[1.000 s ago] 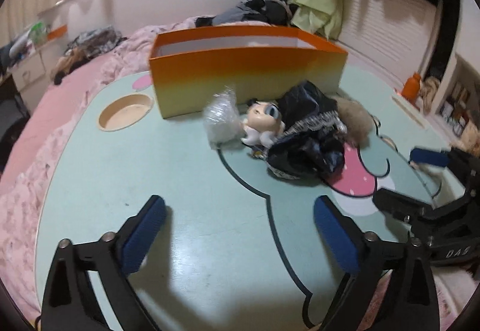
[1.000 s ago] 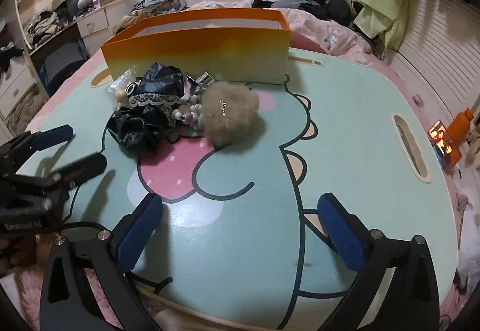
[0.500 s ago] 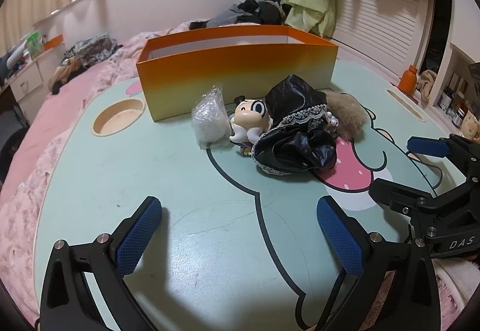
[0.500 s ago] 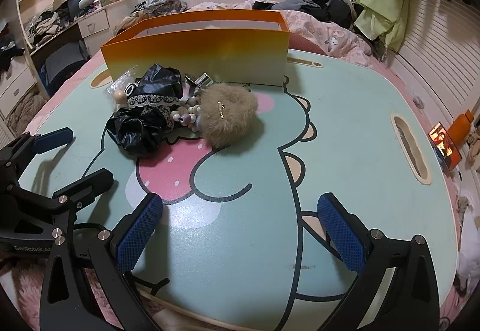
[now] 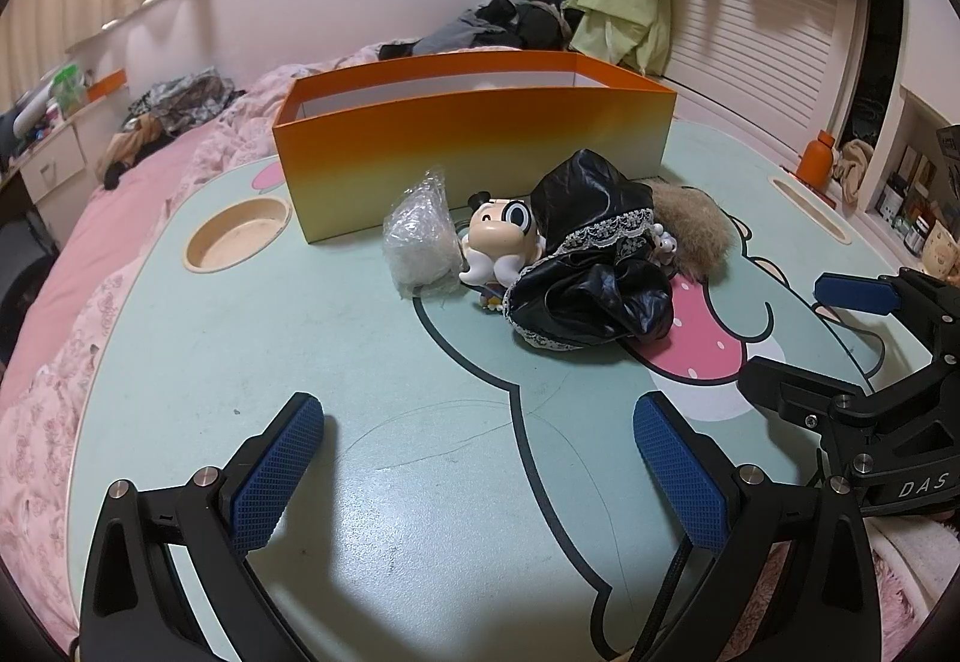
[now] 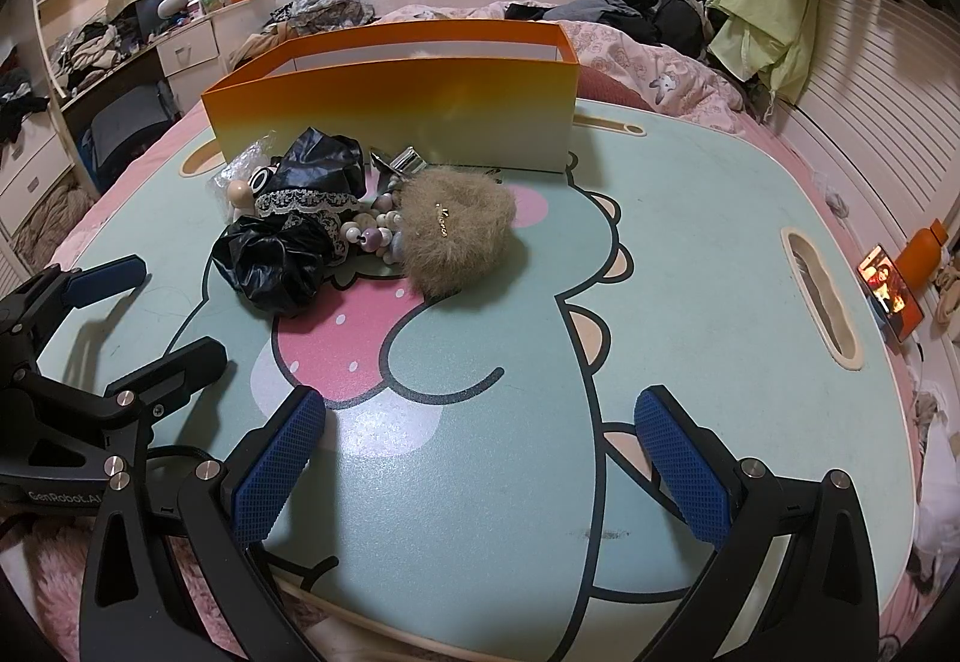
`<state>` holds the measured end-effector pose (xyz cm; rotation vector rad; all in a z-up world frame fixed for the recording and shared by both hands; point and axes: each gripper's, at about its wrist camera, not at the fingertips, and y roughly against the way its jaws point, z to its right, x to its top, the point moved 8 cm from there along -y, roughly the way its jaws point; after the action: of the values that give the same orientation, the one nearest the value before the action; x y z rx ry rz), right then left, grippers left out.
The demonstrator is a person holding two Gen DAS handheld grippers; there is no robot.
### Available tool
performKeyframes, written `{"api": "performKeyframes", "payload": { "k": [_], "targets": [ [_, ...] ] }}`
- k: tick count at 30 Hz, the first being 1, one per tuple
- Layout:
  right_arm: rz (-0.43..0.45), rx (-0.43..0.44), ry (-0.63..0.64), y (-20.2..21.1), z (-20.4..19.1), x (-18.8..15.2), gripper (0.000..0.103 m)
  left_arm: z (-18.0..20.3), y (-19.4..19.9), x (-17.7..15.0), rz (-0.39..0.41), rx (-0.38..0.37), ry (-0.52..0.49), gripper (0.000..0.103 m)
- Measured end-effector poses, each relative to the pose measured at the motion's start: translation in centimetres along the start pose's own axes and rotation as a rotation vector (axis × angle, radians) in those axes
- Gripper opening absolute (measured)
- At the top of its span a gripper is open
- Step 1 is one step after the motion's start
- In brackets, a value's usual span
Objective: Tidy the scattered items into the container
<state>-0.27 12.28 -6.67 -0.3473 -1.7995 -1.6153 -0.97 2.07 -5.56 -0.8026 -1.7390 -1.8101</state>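
Note:
An orange-and-yellow open box [image 5: 468, 146] [image 6: 396, 104] stands at the table's far side. In front of it lies a pile: a clear plastic bag [image 5: 420, 242], a cartoon mouse figurine [image 5: 501, 236], a black lace-trimmed cloth [image 5: 594, 272] [image 6: 288, 236], a bead string [image 6: 372, 236], a silver clip [image 6: 405, 159] and a tan furry pouch [image 6: 456, 230] [image 5: 696, 230]. My left gripper [image 5: 480, 464] is open and empty, low over the table, short of the pile. My right gripper [image 6: 480, 458] is open and empty, short of the pouch. Each shows in the other's view.
The mint cartoon table [image 5: 300, 362] has a round cup recess [image 5: 237, 236] at the left and a slot handle [image 6: 822, 296] at the right. A phone [image 6: 891, 296] and an orange bottle [image 6: 924, 254] stand off its right edge. A pink bed [image 5: 90, 218] lies behind.
The left gripper has drawn back a little and turned, so the box and pile sit more to the centre. The right gripper has barely moved. Both stayed open.

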Motion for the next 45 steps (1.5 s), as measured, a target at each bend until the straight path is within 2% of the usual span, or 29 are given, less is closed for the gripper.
{"api": "performKeyframes", "payload": {
  "k": [22,30,33,37,39,42,44,45],
  "targets": [
    [0.001,-0.003,-0.004,0.0,0.0,0.0,0.103,0.1,0.0,0.0,0.002,-0.001,0.004,0.102],
    [0.028,0.015,-0.045,0.7,0.7,0.2,0.102,-1.0,0.8,0.2,0.043,-0.006,0.094,0.102],
    [0.076,0.091,-0.043,1.6,0.1,1.0,0.09,-1.2,0.8,0.2,0.048,-0.002,0.107,0.102],
    [0.162,0.1,0.07,2.9,-2.4,3.8,0.085,-1.2,0.7,0.2,0.046,0.003,0.103,0.102],
    [0.182,0.137,0.111,2.8,-4.0,5.9,0.076,-1.1,0.7,0.2,0.047,0.002,0.104,0.102],
    [0.164,0.202,0.126,1.4,-6.0,8.2,0.066,-1.1,0.6,0.2,0.047,0.002,0.103,0.102],
    [0.129,0.22,0.106,-0.4,-6.4,9.0,0.064,-1.1,0.6,0.2,0.048,0.0,0.105,0.102],
    [0.104,0.227,0.091,-1.3,-6.4,9.0,0.054,-1.1,0.7,0.2,0.048,0.001,0.105,0.102]
  ]
}}
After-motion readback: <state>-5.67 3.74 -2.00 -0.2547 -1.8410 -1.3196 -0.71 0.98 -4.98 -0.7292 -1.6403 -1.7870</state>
